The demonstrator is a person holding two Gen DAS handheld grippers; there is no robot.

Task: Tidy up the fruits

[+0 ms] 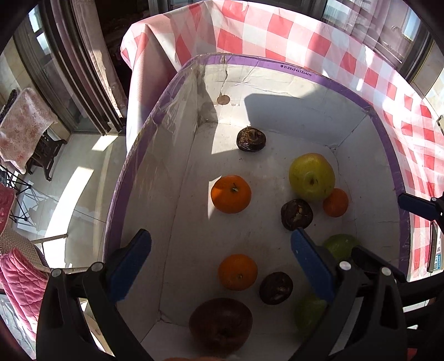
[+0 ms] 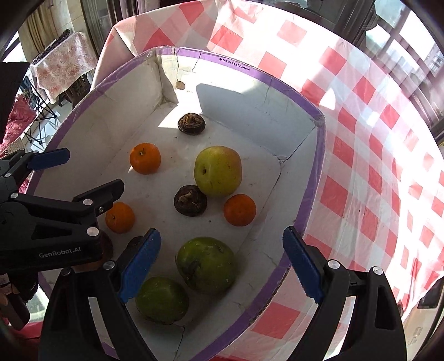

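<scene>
A white box with a purple rim (image 1: 277,62) (image 2: 194,52) holds the fruit. In the left wrist view I see two near oranges (image 1: 231,193) (image 1: 237,272), a third orange (image 1: 335,202), a yellow-green apple (image 1: 311,176), dark brown fruits (image 1: 251,139) (image 1: 296,214) (image 1: 275,287) and a big dark one (image 1: 221,322). In the right wrist view two green fruits (image 2: 206,264) (image 2: 162,300) lie near. My left gripper (image 1: 222,266) is open and empty above the box's near left side. My right gripper (image 2: 222,263) is open and empty above the green fruits.
The box stands on a table with a red-and-white checked cloth (image 2: 360,144) (image 1: 277,25). Floor, chairs with pink cushions (image 1: 16,277) and sliding windows lie to the left. The left gripper (image 2: 80,177) shows in the right wrist view, over the box's left wall.
</scene>
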